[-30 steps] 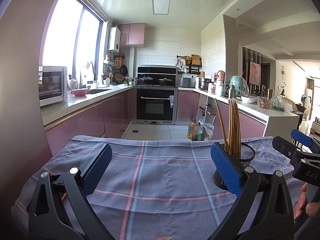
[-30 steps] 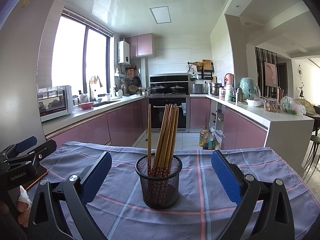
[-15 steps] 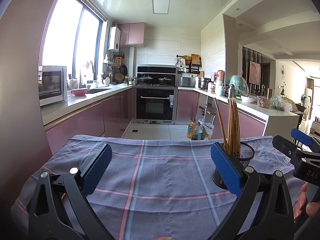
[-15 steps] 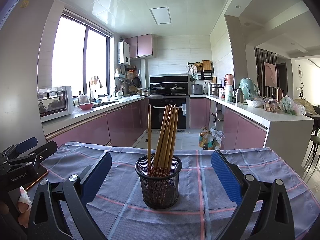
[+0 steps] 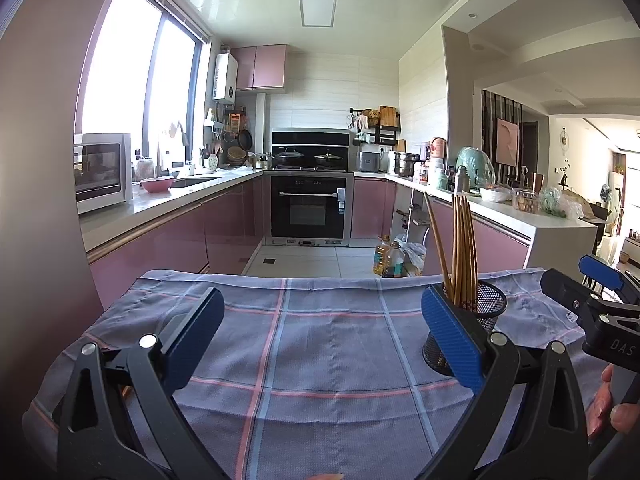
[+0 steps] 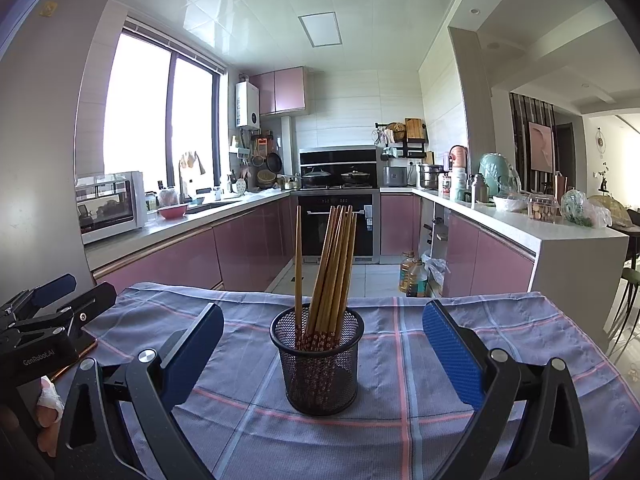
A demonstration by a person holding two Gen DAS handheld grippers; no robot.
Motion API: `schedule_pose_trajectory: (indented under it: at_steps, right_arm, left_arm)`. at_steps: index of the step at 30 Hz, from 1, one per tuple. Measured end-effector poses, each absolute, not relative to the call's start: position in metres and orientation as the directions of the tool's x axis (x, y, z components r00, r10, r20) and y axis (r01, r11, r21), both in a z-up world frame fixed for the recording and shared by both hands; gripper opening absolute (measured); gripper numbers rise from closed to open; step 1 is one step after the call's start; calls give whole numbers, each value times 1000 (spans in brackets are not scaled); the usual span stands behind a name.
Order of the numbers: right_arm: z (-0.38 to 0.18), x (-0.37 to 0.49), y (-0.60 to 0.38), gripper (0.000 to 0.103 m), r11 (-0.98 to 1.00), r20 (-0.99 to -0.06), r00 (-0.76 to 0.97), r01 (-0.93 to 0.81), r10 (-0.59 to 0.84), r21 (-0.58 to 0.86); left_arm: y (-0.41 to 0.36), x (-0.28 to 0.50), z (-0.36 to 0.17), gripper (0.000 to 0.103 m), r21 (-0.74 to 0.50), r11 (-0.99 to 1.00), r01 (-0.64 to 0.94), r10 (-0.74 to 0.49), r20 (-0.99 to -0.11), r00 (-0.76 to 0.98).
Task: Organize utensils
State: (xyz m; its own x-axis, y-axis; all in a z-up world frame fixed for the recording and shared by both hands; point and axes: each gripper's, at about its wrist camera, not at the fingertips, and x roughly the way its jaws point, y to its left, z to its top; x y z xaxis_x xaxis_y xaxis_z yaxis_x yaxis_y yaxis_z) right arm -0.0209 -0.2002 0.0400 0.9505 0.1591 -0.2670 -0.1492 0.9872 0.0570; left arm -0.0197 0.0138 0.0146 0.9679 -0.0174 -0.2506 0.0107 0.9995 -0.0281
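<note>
Since every chopstick (image 6: 328, 268) visible already stands in the mesh cup (image 6: 318, 364) on the cloth-covered bench (image 6: 460, 320), the task looks nearly done; any tidying should grip sticks high and avoid tipping the cup. The right claw (image 6: 320, 350) and left claw (image 5: 320, 338) both gape, empty. Whether loose utensils lie out of frame cannot be told.

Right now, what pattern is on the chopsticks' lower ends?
Dark red with small pale flowers on the chopsticks, seen through the mesh holder; clearest in the right wrist view.
</note>
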Motion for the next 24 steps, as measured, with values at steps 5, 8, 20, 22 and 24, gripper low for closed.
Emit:
schedule_pose_trajectory:
  at_steps: [5,8,20,22,24]
  right_arm:
    - [40,-20,-200,97,987,-269,950,-149,159,57]
    - [38,-19,-199,97,987,-274,948,-151,161,57]
    - [25,-9,-210,97,989,-325,934,-136,149,65]
    - [16,2,-224,97,993,-381,918,-99,114,60]
    - [1,21,-243,97,999,-476,878,-42,53,34]
  left_arm:
    - [13,-19,13,97,-30,999,15,-22,-256,967]
    - [15,-19,13,97,-33,999,16,-24,-258,966]
    - [16,-6,2,97,-34,999,27,-36,-324,945]
    - [21,3,-4,97,-41,999,21,-34,-367,930]
    - [27,14,-13,97,-42,999,15,-31,-418,908]
